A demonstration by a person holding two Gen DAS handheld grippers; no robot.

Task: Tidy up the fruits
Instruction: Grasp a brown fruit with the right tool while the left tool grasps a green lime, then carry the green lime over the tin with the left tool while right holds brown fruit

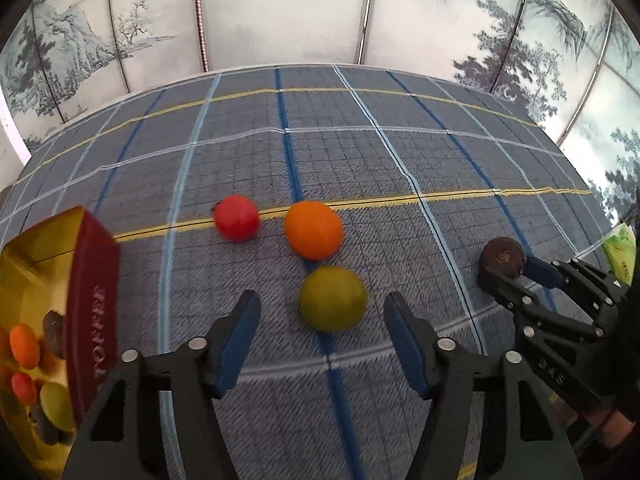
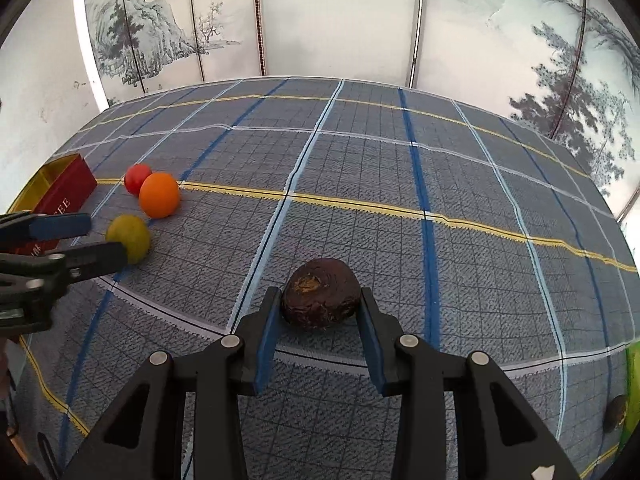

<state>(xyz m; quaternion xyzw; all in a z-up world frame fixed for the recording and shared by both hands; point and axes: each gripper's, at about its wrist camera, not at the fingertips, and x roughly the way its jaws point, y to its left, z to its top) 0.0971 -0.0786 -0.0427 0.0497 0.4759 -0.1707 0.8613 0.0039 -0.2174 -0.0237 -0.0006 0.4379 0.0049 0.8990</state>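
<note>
Both black two-finger grippers with blue pads point steeply down at a table under a grey-blue checked cloth [image 1: 360, 152] with yellow and blue stripes. The left gripper [image 1: 322, 320] hangs low over the cloth, its jaws standing well apart and gripping nothing; a round yellow-green fruit [image 1: 333, 299] sits on the cloth between its fingertips, just ahead of them, and whether a pad touches it is hard to judge. The right gripper [image 2: 320, 312] is closed tight on a dark brown, wrinkled, roundish fruit [image 2: 321, 298] with a tan scar on top, one pad pressed against each side; this fruit sits at or just above the cloth.

Beyond the yellow-green fruit lie a smooth round orange fruit [image 1: 314, 230] and, beside it, a smaller red fruit [image 1: 236, 217], the three close together. At the far left stands an open dark red box [image 1: 94, 300] with a gold lining and gold lettering; inside it show orange, red, yellow-green and dark pieces, somewhat blurred. A green packet [image 1: 620, 254] lies at the right edge of the table.
</note>
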